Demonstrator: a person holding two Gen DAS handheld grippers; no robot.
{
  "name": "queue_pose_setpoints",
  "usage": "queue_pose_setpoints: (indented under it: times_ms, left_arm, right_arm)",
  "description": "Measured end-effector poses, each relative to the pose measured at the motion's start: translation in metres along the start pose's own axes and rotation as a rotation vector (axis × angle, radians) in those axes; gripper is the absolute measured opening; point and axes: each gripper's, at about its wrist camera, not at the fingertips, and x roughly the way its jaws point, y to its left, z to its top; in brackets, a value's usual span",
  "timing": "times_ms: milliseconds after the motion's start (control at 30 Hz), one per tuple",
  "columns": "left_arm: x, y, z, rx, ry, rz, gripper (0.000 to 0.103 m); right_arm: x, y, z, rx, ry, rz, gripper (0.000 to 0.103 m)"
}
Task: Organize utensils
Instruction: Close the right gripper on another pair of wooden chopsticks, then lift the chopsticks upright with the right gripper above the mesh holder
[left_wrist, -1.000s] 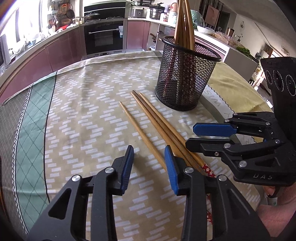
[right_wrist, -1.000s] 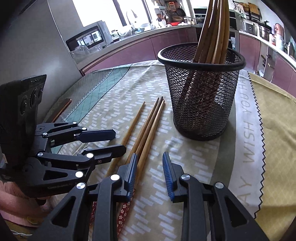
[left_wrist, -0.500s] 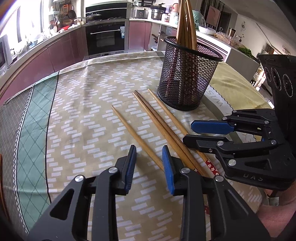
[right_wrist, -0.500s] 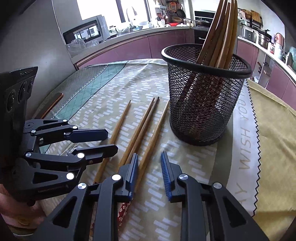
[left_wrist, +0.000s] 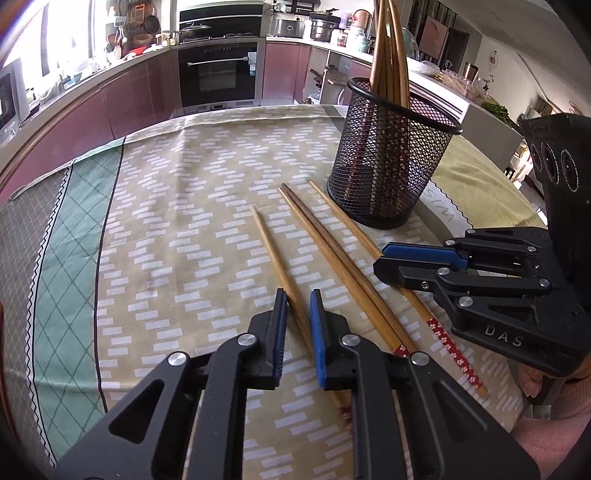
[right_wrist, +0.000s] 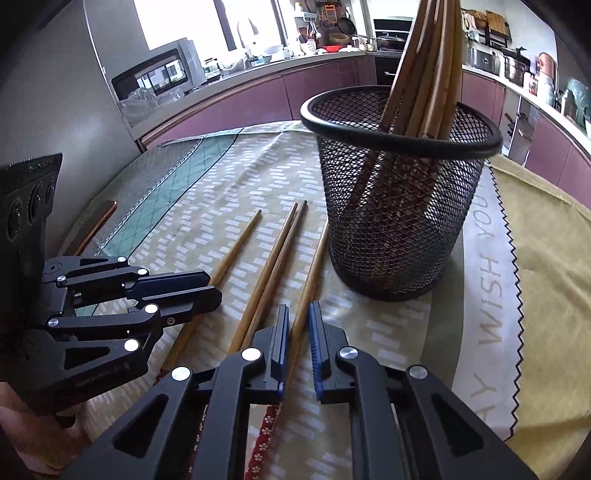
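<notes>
Since earlier: left gripper (left_wrist: 296, 295) closed on leftmost chopstick (left_wrist: 271, 251); right gripper (right_wrist: 297, 310) closed on rightmost chopstick (right_wrist: 308, 284). Middle pair (left_wrist: 325, 240) lies between on tabletop (left_wrist: 184, 221), near mesh holder (left_wrist: 388, 162).

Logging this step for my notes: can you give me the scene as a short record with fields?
left hand-held gripper: jaws have just been closing, now shut on the leftmost chopstick
right hand-held gripper: jaws have just been closing, now shut on the chopstick nearest the holder
ungripped: middle pair of chopsticks, side by side on the tablecloth
mesh holder: upright, several chopsticks standing inside
</notes>
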Motion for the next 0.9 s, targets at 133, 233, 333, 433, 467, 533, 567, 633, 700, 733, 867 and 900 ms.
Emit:
queue_pose_setpoints:
  times_ms: [133, 233, 333, 433, 467, 533, 567, 633, 700, 733, 867, 900]
  left_arm:
    - [-0.001, 0.003, -0.001, -0.022, -0.002, 0.0, 0.008]
    - [-0.004, 0.006, -0.002, -0.035, -0.006, -0.004, 0.008]
    - [-0.011, 0.005, -0.004, -0.04, -0.021, -0.027, 0.007]
    - [-0.016, 0.002, -0.006, -0.026, -0.029, -0.052, 0.007]
    - [-0.017, 0.0, -0.006, -0.015, -0.028, -0.055, 0.007]
    - [-0.015, -0.003, -0.008, -0.003, -0.019, -0.06, 0.007]
    - [-0.013, -0.004, -0.008, 0.001, -0.013, -0.062, 0.007]
    - [-0.009, -0.005, -0.009, 0.008, -0.002, -0.06, 0.007]
    - [-0.007, -0.006, -0.009, 0.017, 0.004, -0.061, 0.008]
    - [-0.006, -0.006, -0.009, 0.019, 0.006, -0.061, 0.008]
    - [-0.002, -0.005, -0.007, 0.024, 0.018, -0.058, 0.008]
    - [-0.001, -0.005, -0.007, 0.027, 0.018, -0.059, 0.008]
  right_arm:
    - [-0.004, -0.007, -0.002, 0.037, -0.005, 0.026, 0.006]
    - [-0.011, -0.01, -0.003, 0.045, -0.025, 0.045, 0.006]
    - [-0.017, -0.007, -0.004, 0.022, -0.031, 0.069, 0.006]
    - [-0.018, -0.003, -0.006, -0.01, -0.022, 0.084, 0.006]
    - [-0.018, -0.001, -0.005, -0.02, -0.016, 0.085, 0.006]
    - [-0.016, 0.001, -0.006, -0.036, -0.002, 0.084, 0.006]
    - [-0.015, 0.001, -0.006, -0.04, 0.004, 0.083, 0.006]
    - [-0.013, 0.003, -0.006, -0.047, 0.019, 0.079, 0.006]
    - [-0.011, 0.004, -0.006, -0.058, 0.029, 0.076, 0.006]
    - [-0.011, 0.005, -0.005, -0.063, 0.034, 0.073, 0.006]
    - [-0.005, 0.005, -0.004, -0.063, 0.048, 0.064, 0.007]
    - [-0.005, 0.005, -0.004, -0.063, 0.048, 0.065, 0.007]
